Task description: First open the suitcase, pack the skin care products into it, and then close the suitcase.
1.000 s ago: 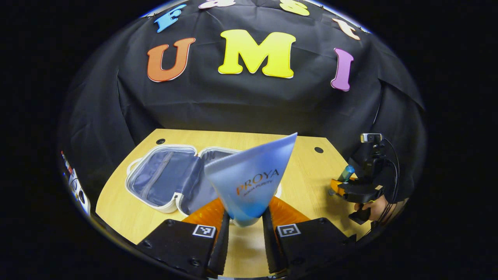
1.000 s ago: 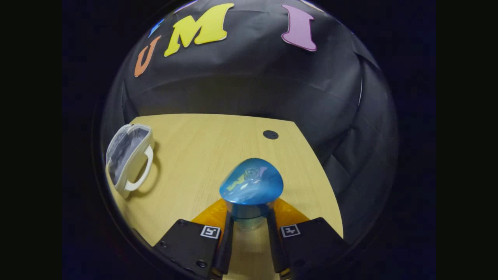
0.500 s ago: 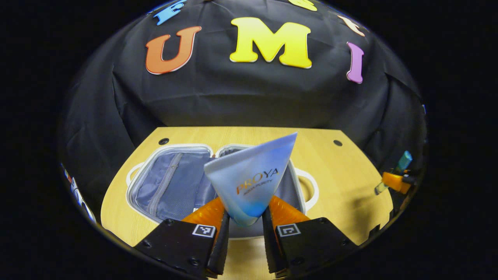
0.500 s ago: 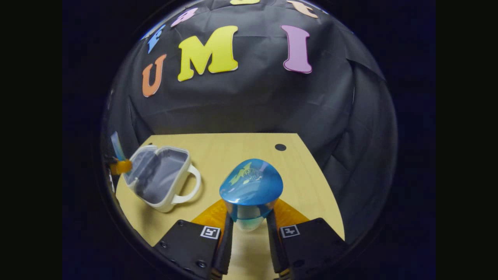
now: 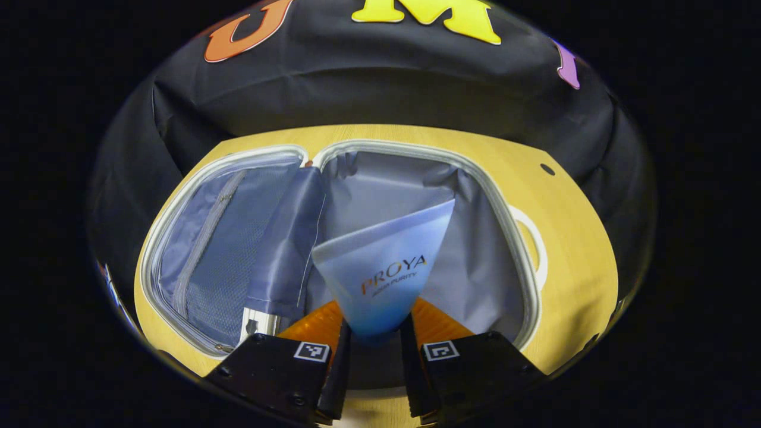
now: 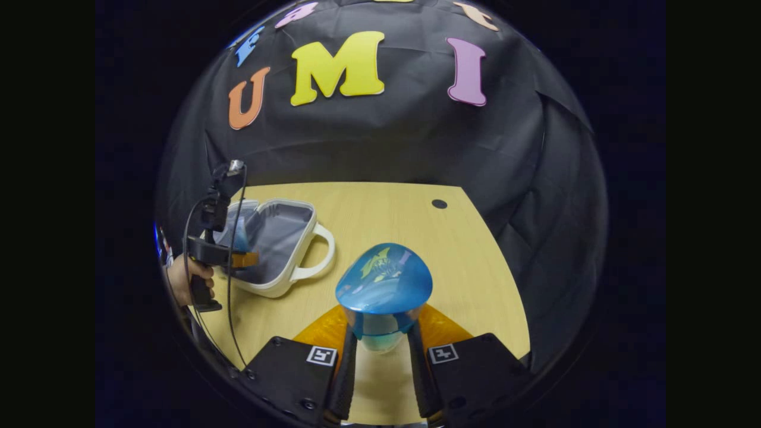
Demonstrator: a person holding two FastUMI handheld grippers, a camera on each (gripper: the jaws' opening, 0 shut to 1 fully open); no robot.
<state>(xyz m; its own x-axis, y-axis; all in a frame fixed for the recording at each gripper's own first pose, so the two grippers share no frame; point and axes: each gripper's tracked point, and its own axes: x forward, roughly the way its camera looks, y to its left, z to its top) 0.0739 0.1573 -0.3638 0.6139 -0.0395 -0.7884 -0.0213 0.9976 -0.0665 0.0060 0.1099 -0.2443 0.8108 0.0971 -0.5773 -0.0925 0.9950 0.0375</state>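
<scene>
The jaws of the left gripper (image 5: 374, 351) are pinching the narrow capped end of a pale blue cosmetic tube (image 5: 386, 267), which points up and away from the camera with its broad flat crimped end farthest off. In the left gripper view the tube hangs over the open suitcase (image 5: 511, 238), a small white hard-shell case lying flat on the light wooden desk (image 5: 576, 249) with both halves spread. Behind the tube is the right half, lined in loose grey fabric. The left half has a zipped mesh pocket (image 5: 208, 249), and a grey fabric flap (image 5: 285, 238) folds across the hinge between the halves. A white carry handle (image 5: 535, 238) sticks out from the suitcase's right side, towards the desk's right edge. Beyond the case, a round cable hole (image 5: 547, 169) sits near the desk's far right corner.

The jaws of the right gripper (image 6: 380, 356) are pinching a clear, blue-tinted bottle (image 6: 383, 297) just below its glossy blue domed cap, above the near part of the desk. In the right gripper view the suitcase lies farther off, towards the desk's left edge, open, its handle facing the desk's middle. The left gripper hovers over its near left part with the tube tip dipping inside, held by a hand (image 6: 184, 279) at the desk's left edge; a cable trails from it.
</scene>
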